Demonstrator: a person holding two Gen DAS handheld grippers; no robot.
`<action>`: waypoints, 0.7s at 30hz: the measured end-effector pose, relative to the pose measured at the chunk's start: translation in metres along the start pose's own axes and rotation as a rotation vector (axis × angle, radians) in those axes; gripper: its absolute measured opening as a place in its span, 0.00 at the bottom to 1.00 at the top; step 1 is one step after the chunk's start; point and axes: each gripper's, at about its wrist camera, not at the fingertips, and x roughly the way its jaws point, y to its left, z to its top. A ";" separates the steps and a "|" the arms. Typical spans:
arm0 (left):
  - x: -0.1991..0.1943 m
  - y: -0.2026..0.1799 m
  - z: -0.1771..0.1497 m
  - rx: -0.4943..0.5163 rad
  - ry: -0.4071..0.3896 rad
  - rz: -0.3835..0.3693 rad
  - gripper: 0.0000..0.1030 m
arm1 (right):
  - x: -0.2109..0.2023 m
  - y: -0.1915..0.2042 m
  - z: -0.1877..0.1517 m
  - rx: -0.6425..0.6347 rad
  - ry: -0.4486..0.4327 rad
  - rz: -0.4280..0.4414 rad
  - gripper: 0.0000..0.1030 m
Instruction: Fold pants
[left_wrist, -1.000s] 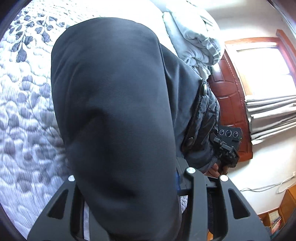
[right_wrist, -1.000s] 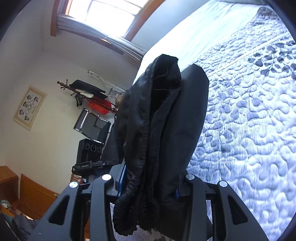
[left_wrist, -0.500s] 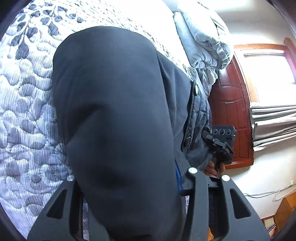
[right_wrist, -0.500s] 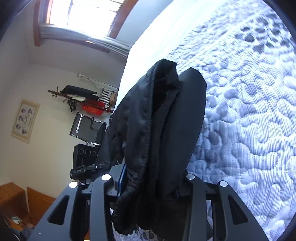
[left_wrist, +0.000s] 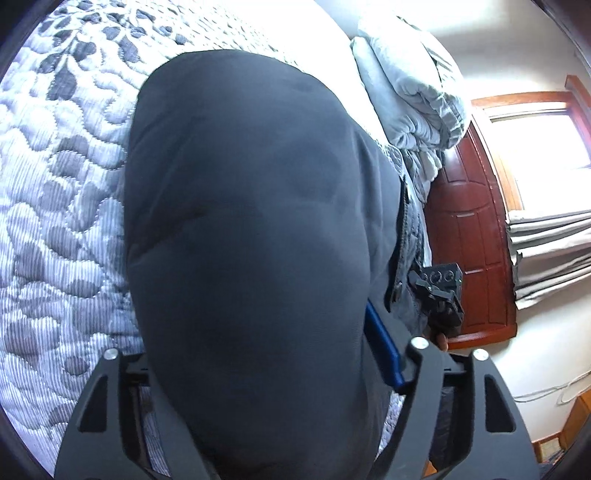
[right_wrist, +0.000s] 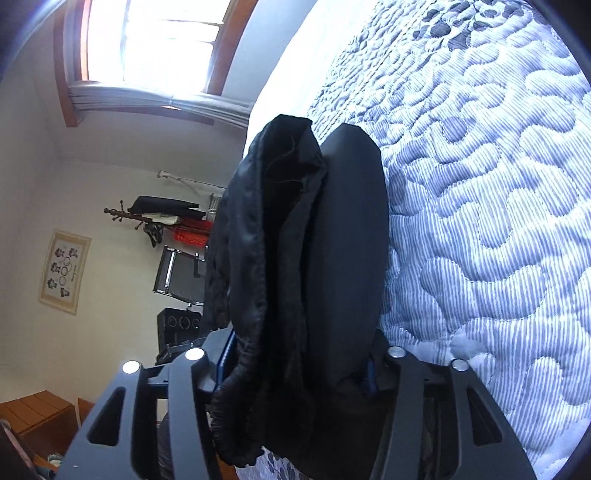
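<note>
The dark pants (left_wrist: 251, 229) were held up above a quilted bed (left_wrist: 55, 221), gripped at two places and hanging in bunched layers rather than lying flat. In the left wrist view a broad, smooth panel of the fabric was seen filling the space between the fingers of the left claw (left_wrist: 273, 369), which was clenched on it. In the right wrist view a thicker gathered part, with what appeared to be an elastic hem or waistband (right_wrist: 236, 417) drooping below it, was pinched in the right claw (right_wrist: 295, 354), likewise closed on the cloth. The right claw (left_wrist: 441, 295) could also be made out from the left camera, just beside the hanging fabric.

At least one fold was judged to have been made already, since the cloth was doubled on itself in both grips; how many layers were stacked could not be told. The bundle was not yet laid down on the bed, and the setting down, smoothing and any last fold were judged to be left.

A bunched grey duvet (left_wrist: 410, 85) was shown on the bed beyond the pants. Farther off, a red-brown wooden door (left_wrist: 469, 240), a bright window (right_wrist: 155, 37), a coat rack (right_wrist: 147, 218) and a framed picture (right_wrist: 64, 277) on the wall were visible.
</note>
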 end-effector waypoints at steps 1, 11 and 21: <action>-0.001 0.001 -0.001 0.000 -0.010 0.005 0.73 | -0.002 -0.002 -0.001 0.001 -0.003 0.003 0.54; -0.021 0.008 -0.013 -0.024 -0.059 0.054 0.85 | -0.027 -0.013 -0.011 0.018 -0.035 0.038 0.61; -0.052 0.004 -0.038 -0.010 -0.117 0.140 0.88 | -0.087 -0.020 -0.040 -0.001 -0.080 -0.045 0.67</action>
